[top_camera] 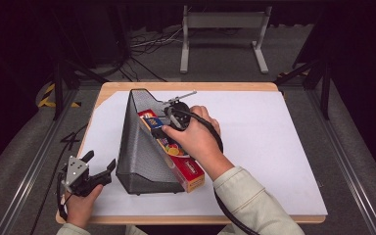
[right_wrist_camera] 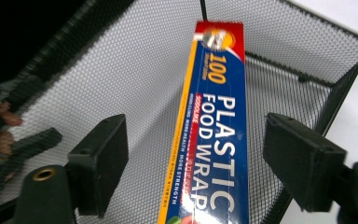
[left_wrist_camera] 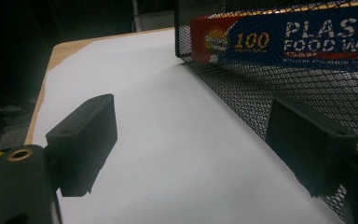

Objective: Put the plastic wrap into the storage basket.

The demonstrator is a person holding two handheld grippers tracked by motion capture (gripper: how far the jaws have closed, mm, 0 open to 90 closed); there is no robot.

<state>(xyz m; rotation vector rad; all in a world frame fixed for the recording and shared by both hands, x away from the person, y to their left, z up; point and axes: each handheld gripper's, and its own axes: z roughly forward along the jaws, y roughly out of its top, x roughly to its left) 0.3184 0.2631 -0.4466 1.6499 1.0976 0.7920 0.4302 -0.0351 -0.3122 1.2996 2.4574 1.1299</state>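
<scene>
A black mesh file holder (top_camera: 139, 147) lies on its side on the white sheet (top_camera: 269, 147). Inside it rests a long blue and red plastic food wrap box (top_camera: 181, 159), whose near end sticks out past the holder's rim. My right gripper (top_camera: 164, 125) hovers over the box's far half. In the right gripper view it is open (right_wrist_camera: 200, 158), its jaws standing wide on either side of the box (right_wrist_camera: 216, 140) without touching it. My left gripper (top_camera: 99, 161) is open and empty (left_wrist_camera: 191, 135) just left of the holder (left_wrist_camera: 261, 88). The box (left_wrist_camera: 298, 39) shows through the mesh.
The wooden table (top_camera: 186, 86) carries the white sheet, with bare sheet to the right of the holder. Beyond the table stands a grey metal frame (top_camera: 223, 29) on the floor, with cables (top_camera: 147, 44) beside it. Aluminium rails (top_camera: 34, 161) run along both sides.
</scene>
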